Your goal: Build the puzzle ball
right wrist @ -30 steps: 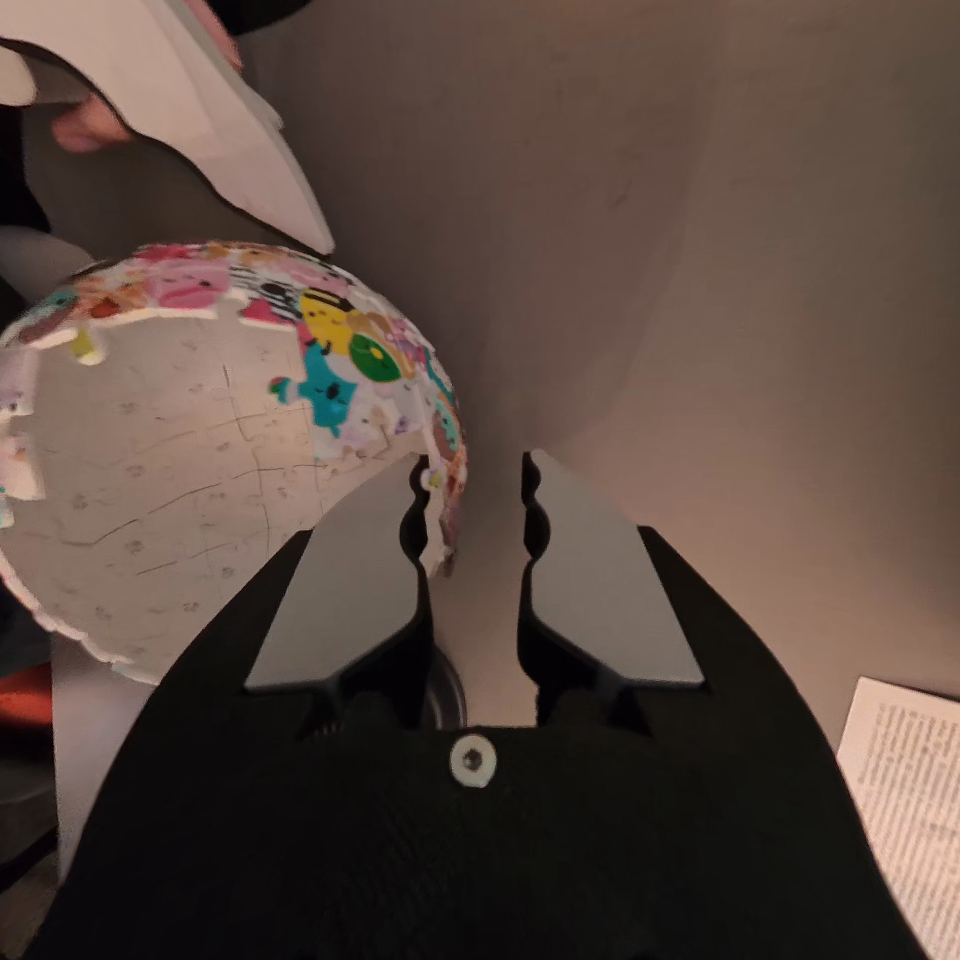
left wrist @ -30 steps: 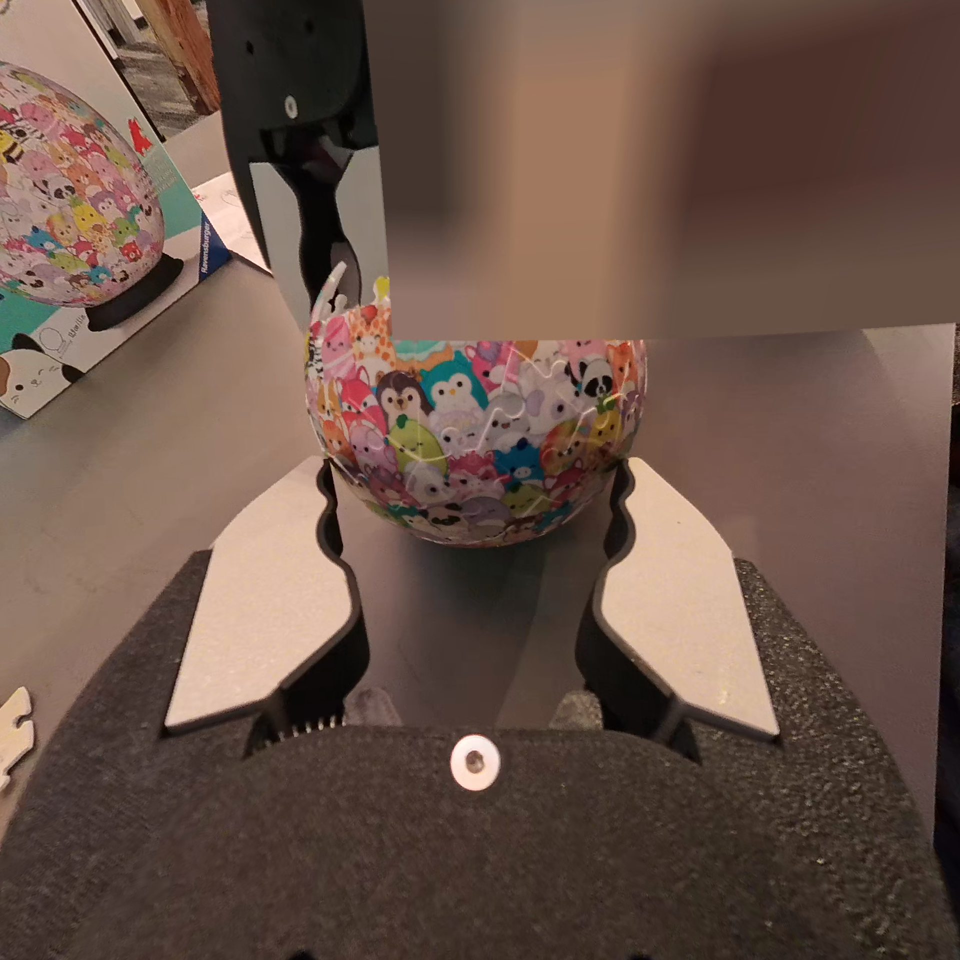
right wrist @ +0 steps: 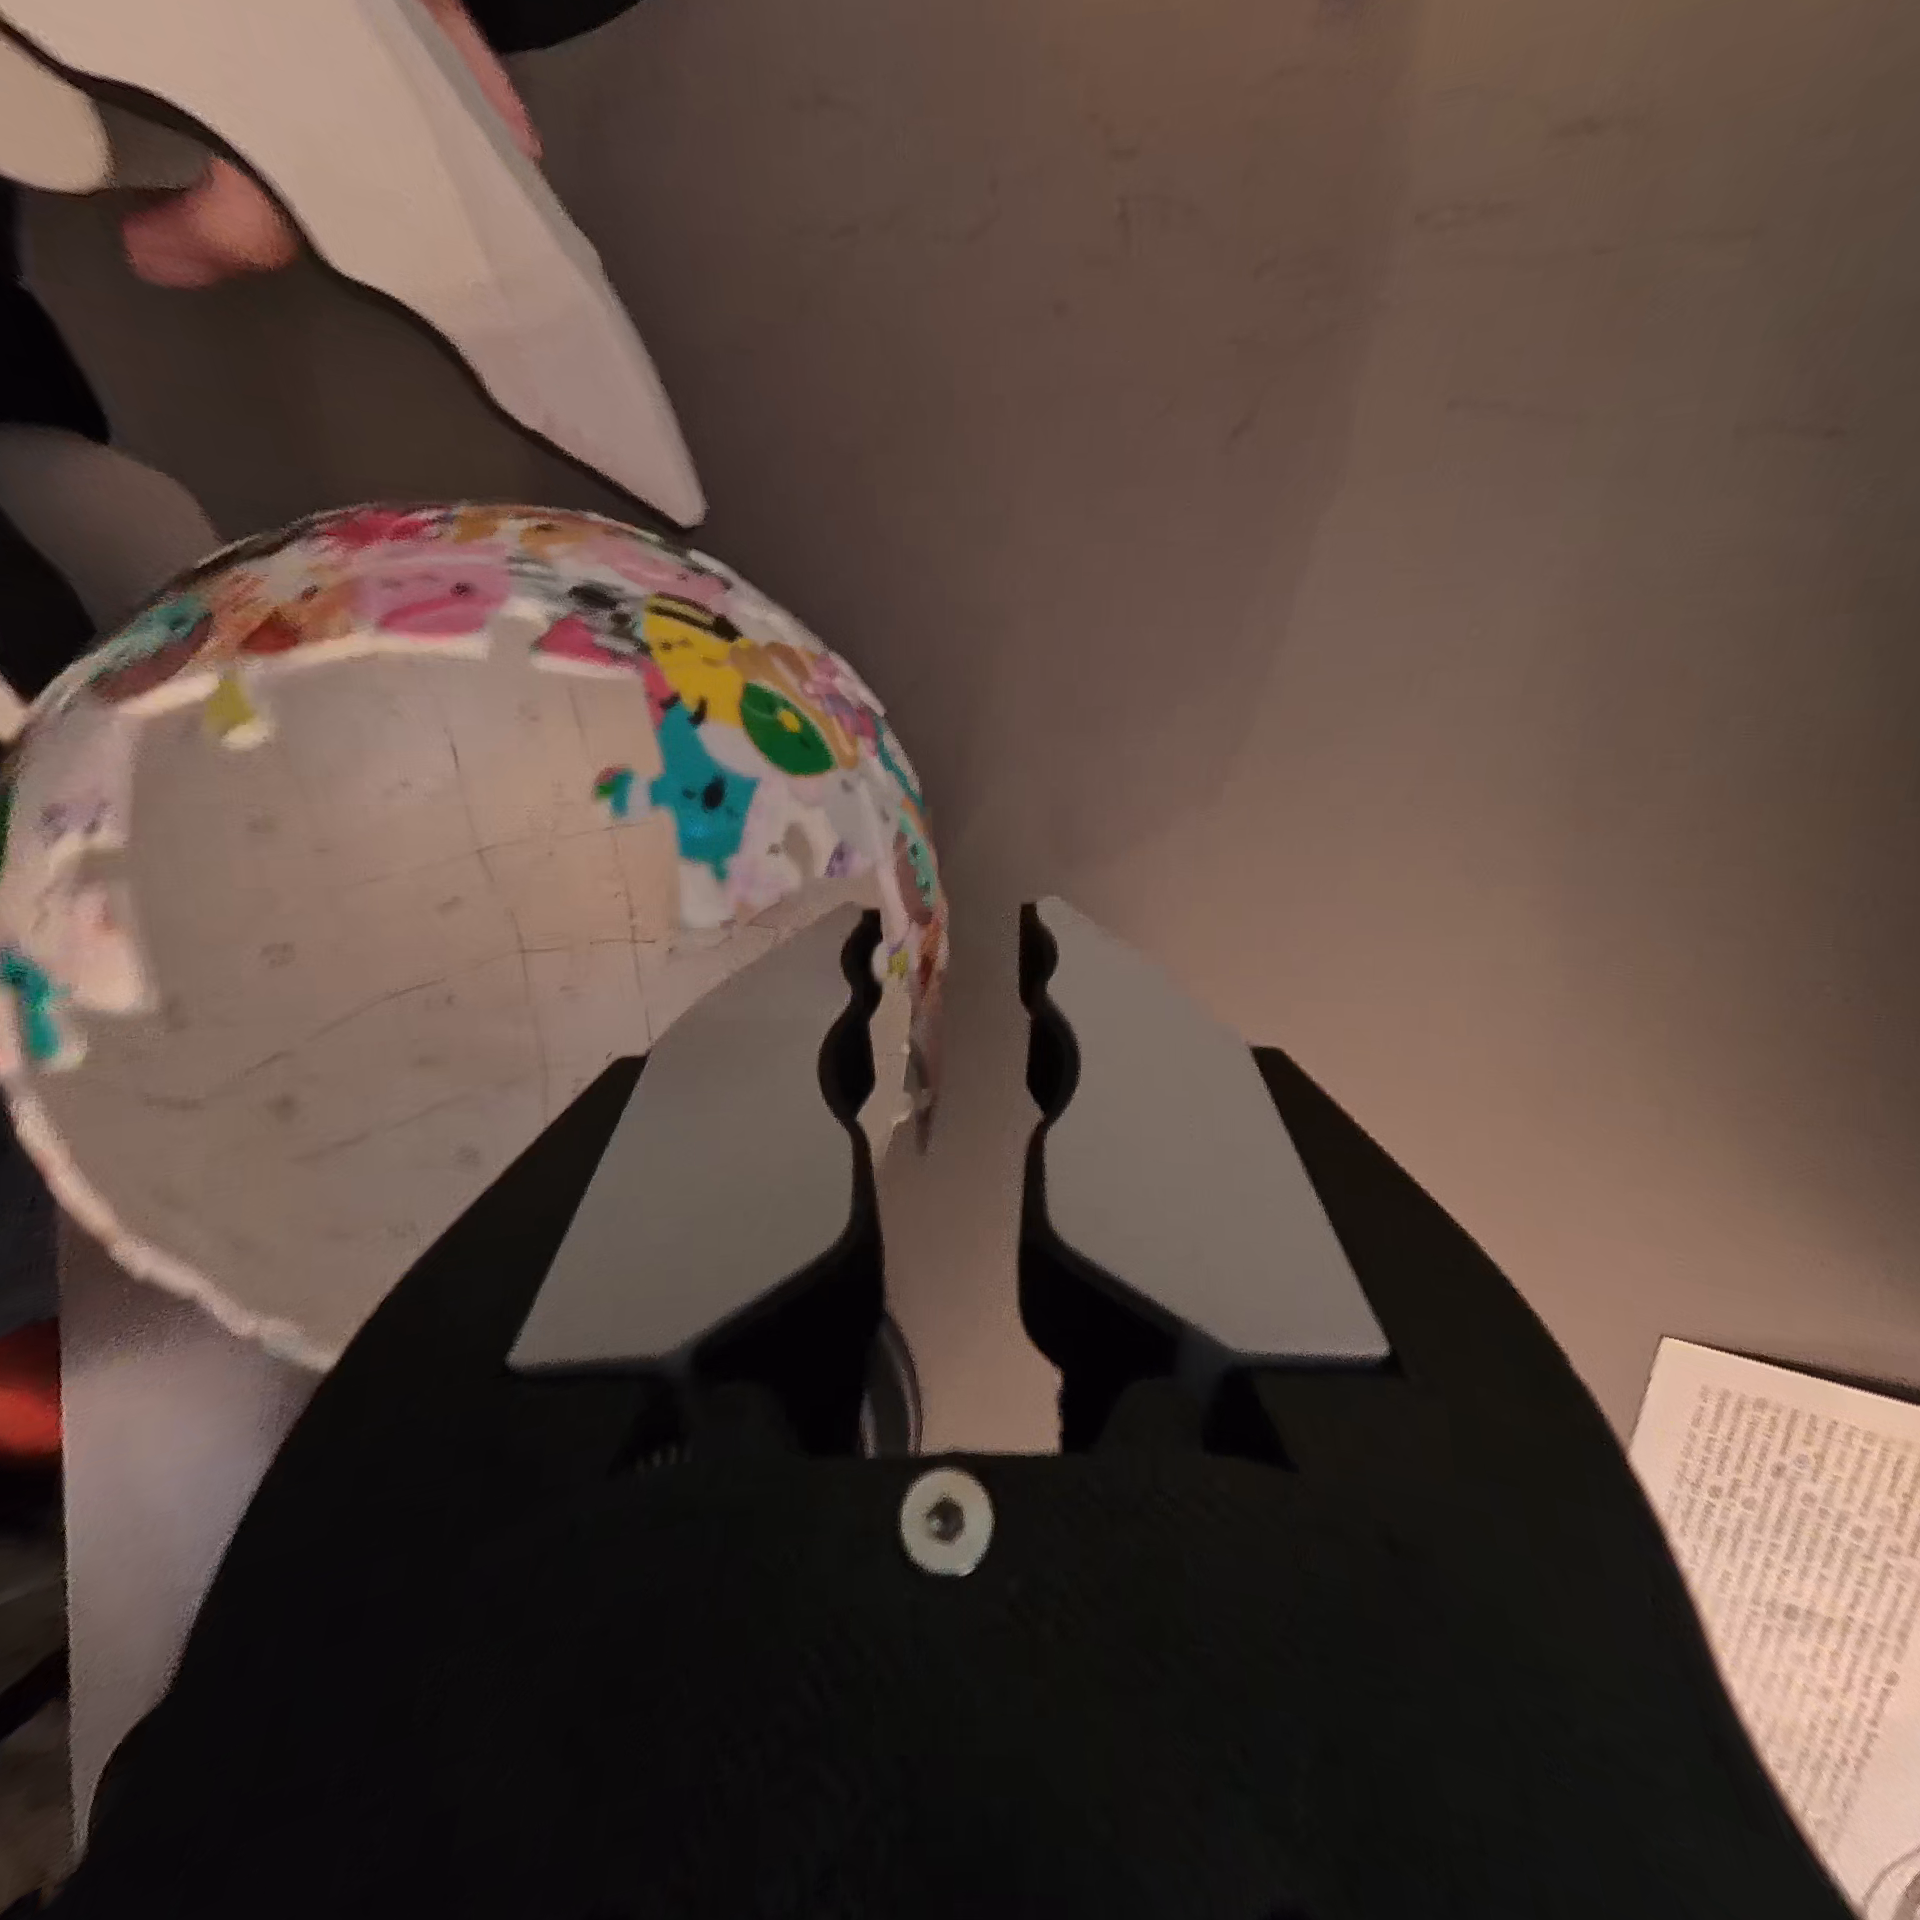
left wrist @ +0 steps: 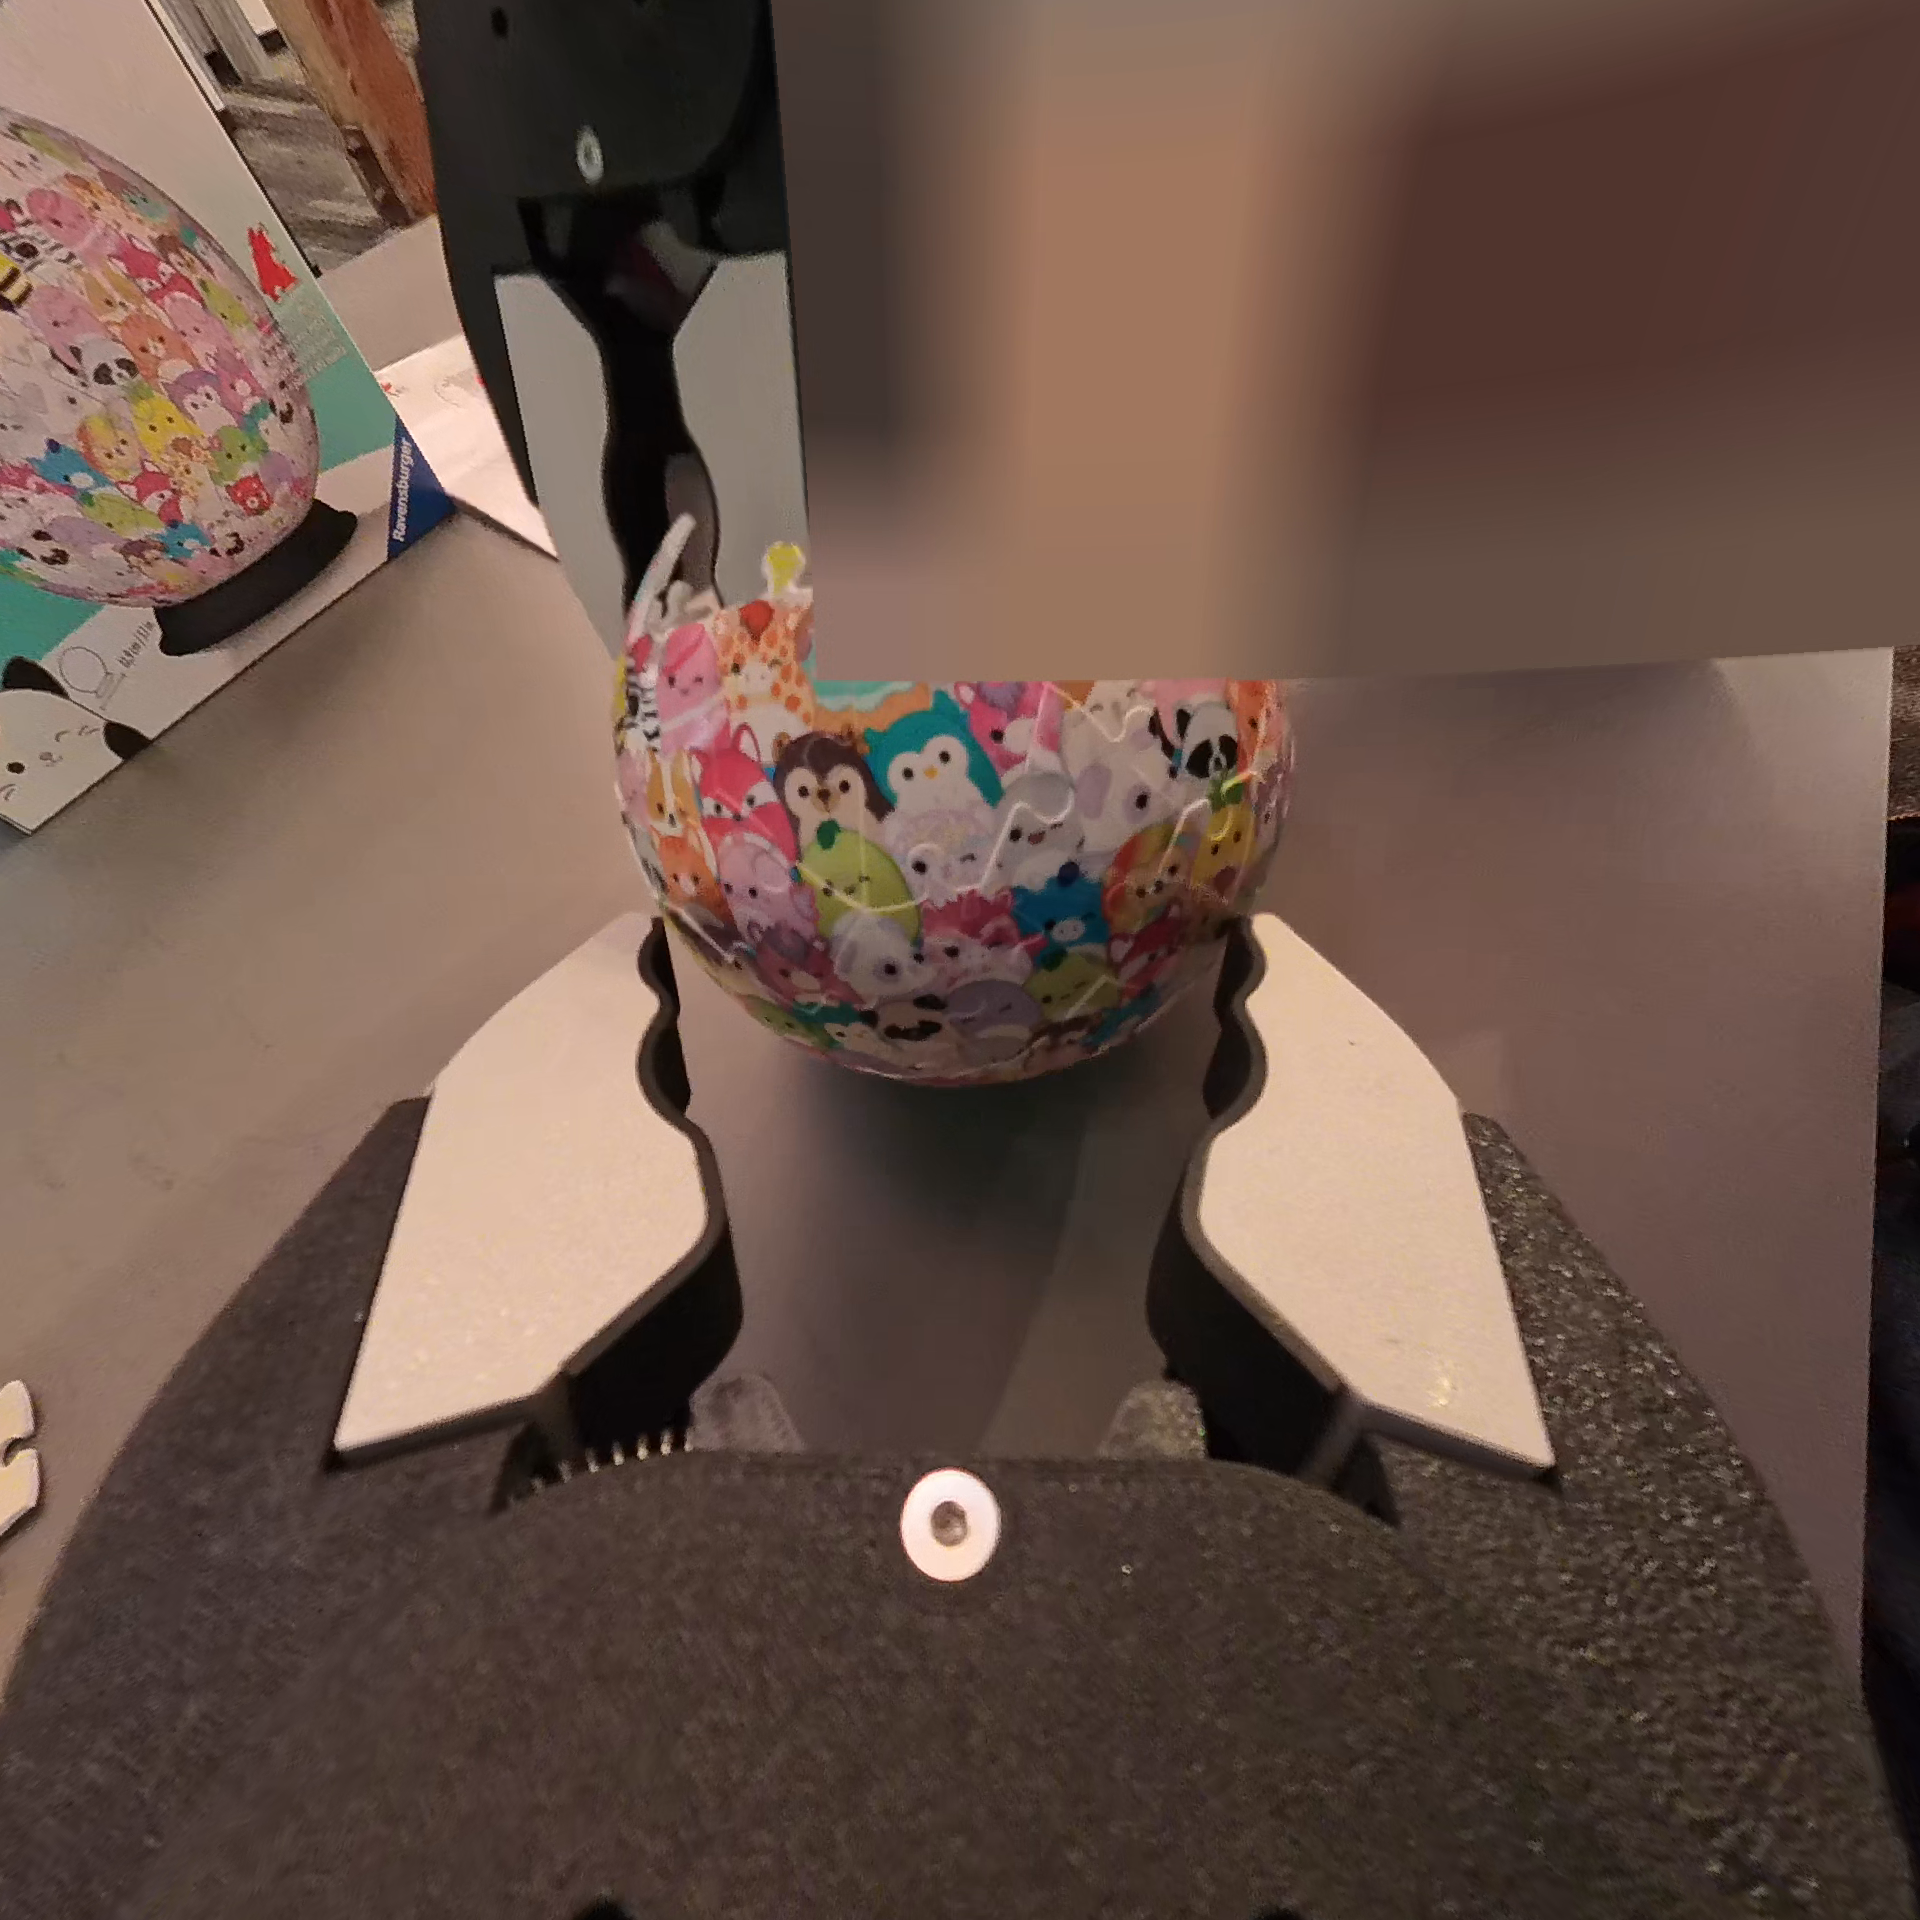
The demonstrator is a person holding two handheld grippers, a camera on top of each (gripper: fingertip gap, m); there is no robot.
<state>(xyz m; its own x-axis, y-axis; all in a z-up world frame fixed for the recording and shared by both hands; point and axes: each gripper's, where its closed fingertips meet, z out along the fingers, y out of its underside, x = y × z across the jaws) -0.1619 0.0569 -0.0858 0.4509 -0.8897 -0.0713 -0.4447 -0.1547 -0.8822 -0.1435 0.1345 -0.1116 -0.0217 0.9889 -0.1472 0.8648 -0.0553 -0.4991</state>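
Observation:
The puzzle ball is a part-built shell printed with colourful plush animals, and it sits on the grey table. Its top is open, and the right wrist view shows its white inside. My left gripper is open wide, with a fingertip close to each lower side of the ball. My right gripper comes down from above. It straddles the ball's rim, with one finger inside the shell and a narrow gap left at the outer finger. It also shows in the left wrist view.
The puzzle box stands at the far left, with white paper behind it. A loose white piece lies at the left edge. A printed sheet lies at the right. A hand shows behind the left gripper's finger.
My right gripper's jaws have narrowed around the ball's rim. The left gripper and the ball have stayed where they were.

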